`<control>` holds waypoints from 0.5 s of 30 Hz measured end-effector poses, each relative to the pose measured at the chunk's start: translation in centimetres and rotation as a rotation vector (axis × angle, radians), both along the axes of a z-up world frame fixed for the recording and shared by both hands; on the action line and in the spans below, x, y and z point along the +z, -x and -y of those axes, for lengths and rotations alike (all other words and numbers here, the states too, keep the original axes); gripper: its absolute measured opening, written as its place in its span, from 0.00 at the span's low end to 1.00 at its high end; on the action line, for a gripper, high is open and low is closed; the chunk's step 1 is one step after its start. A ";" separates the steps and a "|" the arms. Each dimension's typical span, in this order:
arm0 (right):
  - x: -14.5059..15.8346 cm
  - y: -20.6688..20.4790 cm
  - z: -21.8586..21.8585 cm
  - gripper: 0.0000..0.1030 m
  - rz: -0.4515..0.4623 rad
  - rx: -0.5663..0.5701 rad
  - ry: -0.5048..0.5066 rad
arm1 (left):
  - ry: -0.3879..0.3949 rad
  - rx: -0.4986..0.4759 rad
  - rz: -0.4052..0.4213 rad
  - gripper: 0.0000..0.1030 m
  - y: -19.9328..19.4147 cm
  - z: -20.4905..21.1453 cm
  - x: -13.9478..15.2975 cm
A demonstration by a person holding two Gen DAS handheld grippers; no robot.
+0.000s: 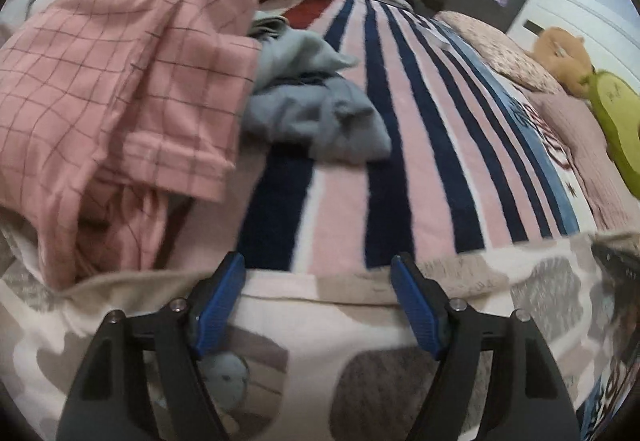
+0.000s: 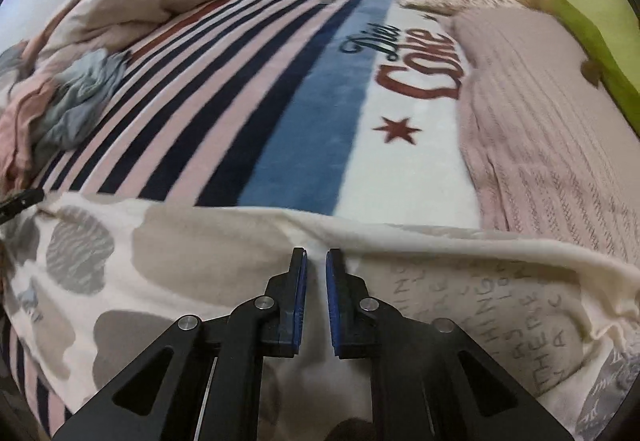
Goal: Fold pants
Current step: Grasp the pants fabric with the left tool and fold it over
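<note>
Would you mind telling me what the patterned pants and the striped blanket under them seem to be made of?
Patterned pants: soft matte knit, possibly cotton jersey; they drape limply and crease.
Striped blanket: plush fleece, probably synthetic; its surface looks fuzzy with a short pile.

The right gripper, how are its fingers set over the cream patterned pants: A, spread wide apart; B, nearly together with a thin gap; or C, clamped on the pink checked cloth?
B: in the right wrist view the right gripper has its blue pads close together with only a thin gap, above the cream patterned pants; whether cloth is pinched cannot be told.
</note>
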State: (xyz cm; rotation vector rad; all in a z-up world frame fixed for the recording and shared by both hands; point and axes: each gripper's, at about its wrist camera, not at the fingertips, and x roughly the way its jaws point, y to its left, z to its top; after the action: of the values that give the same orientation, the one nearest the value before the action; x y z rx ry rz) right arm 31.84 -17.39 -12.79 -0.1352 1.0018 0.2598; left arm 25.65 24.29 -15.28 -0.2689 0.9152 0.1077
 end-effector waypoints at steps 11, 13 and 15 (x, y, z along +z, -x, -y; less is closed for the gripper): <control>3.1 6.5 -2.2 0.19 0.028 0.135 -0.046 | 0.109 0.173 0.163 0.81 13.3 -6.7 5.6; 3.4 8.2 -2.9 0.19 0.022 0.177 -0.053 | 0.152 0.213 0.174 0.81 16.6 -8.4 5.7; 3.6 9.5 -3.6 0.19 0.016 0.206 -0.057 | 0.231 0.238 0.177 0.81 20.1 -10.0 5.3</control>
State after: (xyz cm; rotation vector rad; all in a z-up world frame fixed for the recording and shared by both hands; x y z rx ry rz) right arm 22.35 -13.77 -9.19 -0.1882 0.9640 0.4739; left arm 5.53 34.32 -10.01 -0.5927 0.7168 0.1949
